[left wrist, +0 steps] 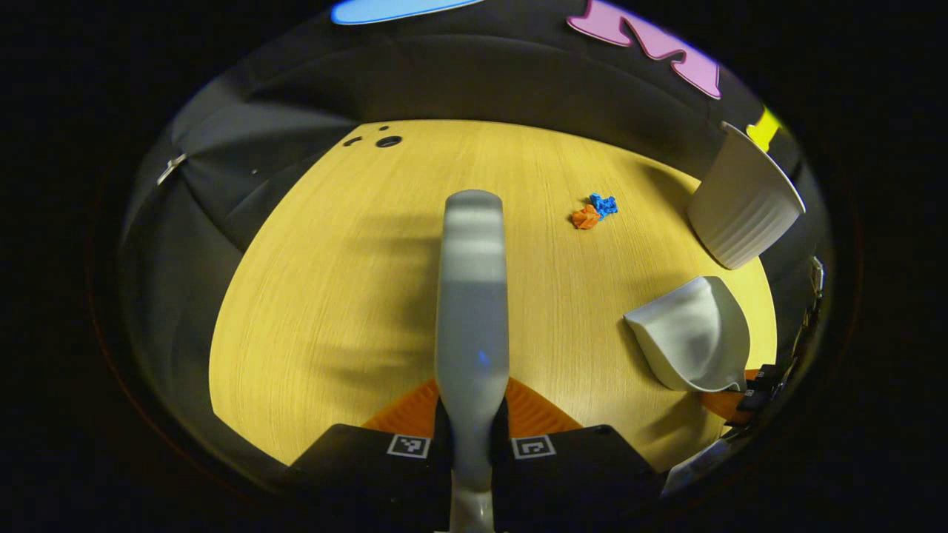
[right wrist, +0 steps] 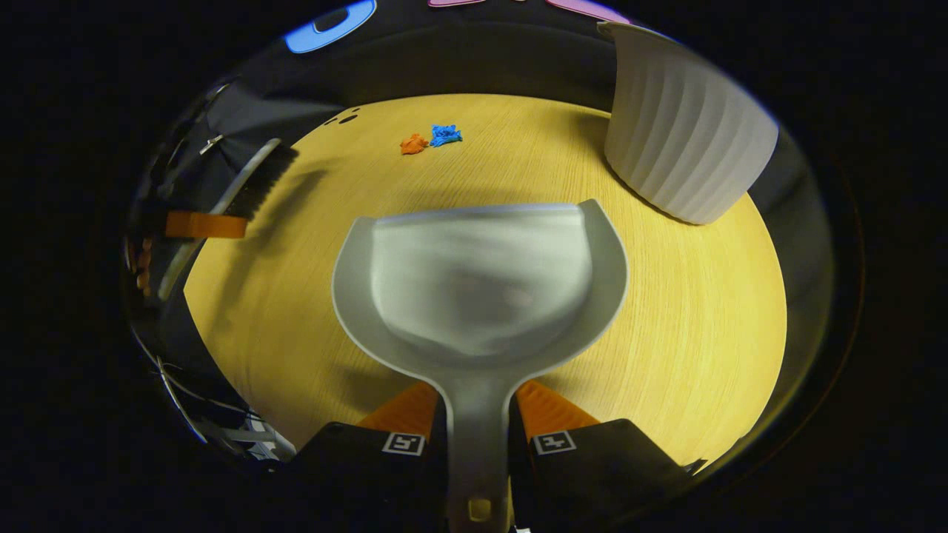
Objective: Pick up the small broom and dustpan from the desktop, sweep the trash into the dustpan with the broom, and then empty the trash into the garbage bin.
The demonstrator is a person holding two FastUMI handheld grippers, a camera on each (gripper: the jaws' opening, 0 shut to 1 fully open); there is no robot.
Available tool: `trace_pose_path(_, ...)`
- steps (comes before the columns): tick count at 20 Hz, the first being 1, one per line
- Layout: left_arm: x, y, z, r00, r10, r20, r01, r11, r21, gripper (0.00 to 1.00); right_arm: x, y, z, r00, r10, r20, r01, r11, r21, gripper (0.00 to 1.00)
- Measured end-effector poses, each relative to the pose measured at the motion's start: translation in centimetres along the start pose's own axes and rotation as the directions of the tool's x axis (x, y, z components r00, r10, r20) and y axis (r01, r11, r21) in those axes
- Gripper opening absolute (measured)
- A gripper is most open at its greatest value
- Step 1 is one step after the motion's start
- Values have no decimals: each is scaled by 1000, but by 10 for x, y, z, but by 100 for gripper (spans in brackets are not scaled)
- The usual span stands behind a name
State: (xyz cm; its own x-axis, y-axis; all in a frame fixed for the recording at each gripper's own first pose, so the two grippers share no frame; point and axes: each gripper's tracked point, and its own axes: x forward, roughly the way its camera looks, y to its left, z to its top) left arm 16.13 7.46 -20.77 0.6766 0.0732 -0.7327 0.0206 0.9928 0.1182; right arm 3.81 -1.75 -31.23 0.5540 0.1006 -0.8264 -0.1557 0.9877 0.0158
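Observation:
My left gripper (left wrist: 472, 414) is shut on the grey broom (left wrist: 472, 296), whose body runs straight ahead above the wooden desktop (left wrist: 333, 296). My right gripper (right wrist: 478, 418) is shut on the handle of the grey dustpan (right wrist: 481, 289), held level over the desktop (right wrist: 666, 311). Two crumpled scraps lie together far ahead: an orange one (left wrist: 585, 218) and a blue one (left wrist: 603, 204). In the right gripper view the same orange scrap (right wrist: 414, 143) and blue scrap (right wrist: 445, 135) sit beyond the pan's mouth. The dustpan (left wrist: 692, 344) shows at the right of the left gripper view, and the broom's dark bristles (right wrist: 263, 185) at the left of the right one.
A white ribbed garbage bin (left wrist: 744, 200) stands at the desktop's far right; it is the bin (right wrist: 685, 126) close to the dustpan's right. Small dark holes (left wrist: 387, 141) mark the far desk edge. Black cloth walls surround the desk.

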Motion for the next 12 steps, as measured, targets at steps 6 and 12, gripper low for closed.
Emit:
trace_pose_path(6, 56, -17, 69, 999, -19, -42, 29, 970, 241, 26, -13, -8, -2, 999, 25, 25, -23, 997, -68, 43)
trace_pose_path(12, 117, -36, 122, 995, 16, -101, 40, 848, 528, 29, -18, -16, 7, 997, 52, 53, -41, 983, -180, 43)
